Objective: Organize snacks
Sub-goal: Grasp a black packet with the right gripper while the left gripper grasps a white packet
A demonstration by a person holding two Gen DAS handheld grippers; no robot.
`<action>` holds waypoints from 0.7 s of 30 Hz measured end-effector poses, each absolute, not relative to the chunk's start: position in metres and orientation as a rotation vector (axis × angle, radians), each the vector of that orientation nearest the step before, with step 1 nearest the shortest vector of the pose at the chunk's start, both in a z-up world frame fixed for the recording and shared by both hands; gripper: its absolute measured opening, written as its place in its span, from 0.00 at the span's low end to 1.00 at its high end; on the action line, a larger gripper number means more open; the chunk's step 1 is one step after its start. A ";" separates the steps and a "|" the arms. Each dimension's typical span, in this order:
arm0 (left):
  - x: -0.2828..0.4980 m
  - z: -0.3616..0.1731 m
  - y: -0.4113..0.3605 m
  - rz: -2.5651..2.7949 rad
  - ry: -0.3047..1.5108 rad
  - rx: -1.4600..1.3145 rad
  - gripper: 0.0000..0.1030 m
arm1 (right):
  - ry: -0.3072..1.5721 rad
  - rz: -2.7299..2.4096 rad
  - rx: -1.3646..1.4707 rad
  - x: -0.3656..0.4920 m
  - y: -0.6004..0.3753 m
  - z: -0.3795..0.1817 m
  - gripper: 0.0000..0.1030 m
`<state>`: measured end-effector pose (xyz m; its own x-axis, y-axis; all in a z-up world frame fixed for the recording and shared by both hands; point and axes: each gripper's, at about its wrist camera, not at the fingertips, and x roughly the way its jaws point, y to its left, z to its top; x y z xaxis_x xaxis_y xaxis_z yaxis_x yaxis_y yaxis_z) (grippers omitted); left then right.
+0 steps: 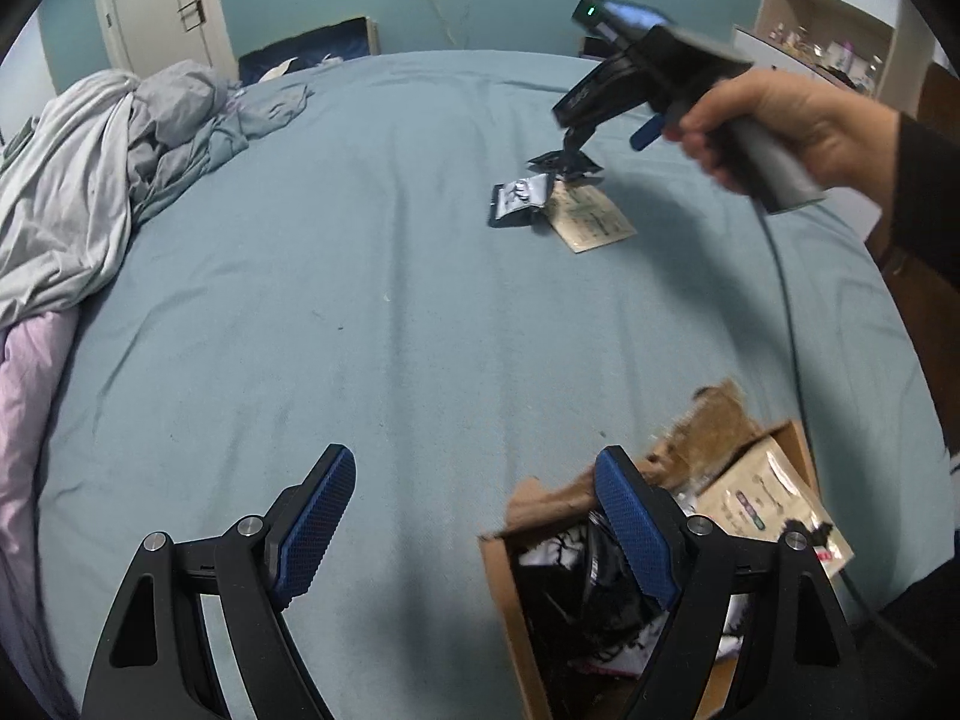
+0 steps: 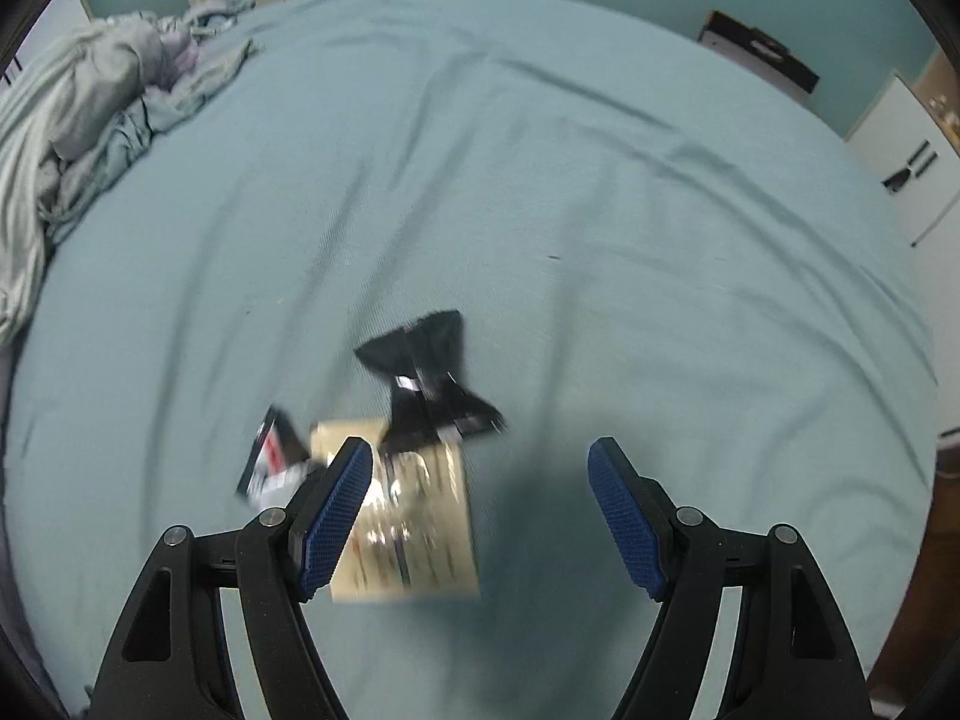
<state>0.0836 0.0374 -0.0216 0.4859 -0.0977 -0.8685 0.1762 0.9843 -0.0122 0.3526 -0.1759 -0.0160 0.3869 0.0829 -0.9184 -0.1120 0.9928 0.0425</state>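
Your right gripper [image 1: 573, 147] is motion-blurred in the left wrist view, so its fingertips cannot be resolved against the black packet [image 1: 564, 167] beneath them. In the right wrist view the same black packet [image 2: 429, 381], the tan pouch [image 2: 414, 528] and the small dark wrapper [image 2: 273, 459] are smeared; their printing is illegible. Your left finger [image 2: 336, 516] covers the pouch's left edge. The cardboard box [image 1: 798, 438] is cut off by the lower frame edge, and your left gripper's finger [image 1: 639, 531] hides part of its contents. Shelf items [image 1: 822, 51] are too small to identify.
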 end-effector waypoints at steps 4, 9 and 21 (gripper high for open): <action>0.091 -0.025 0.044 -0.136 1.045 0.062 0.81 | 1.194 0.117 -0.085 0.378 -0.160 -0.046 0.59; 0.111 -0.017 0.042 -0.198 1.029 0.119 0.81 | 1.185 0.202 0.000 0.367 -0.173 -0.053 0.44; 0.303 -0.071 -0.055 -0.258 1.219 0.244 0.82 | 0.870 0.300 0.373 0.072 -0.288 0.037 0.44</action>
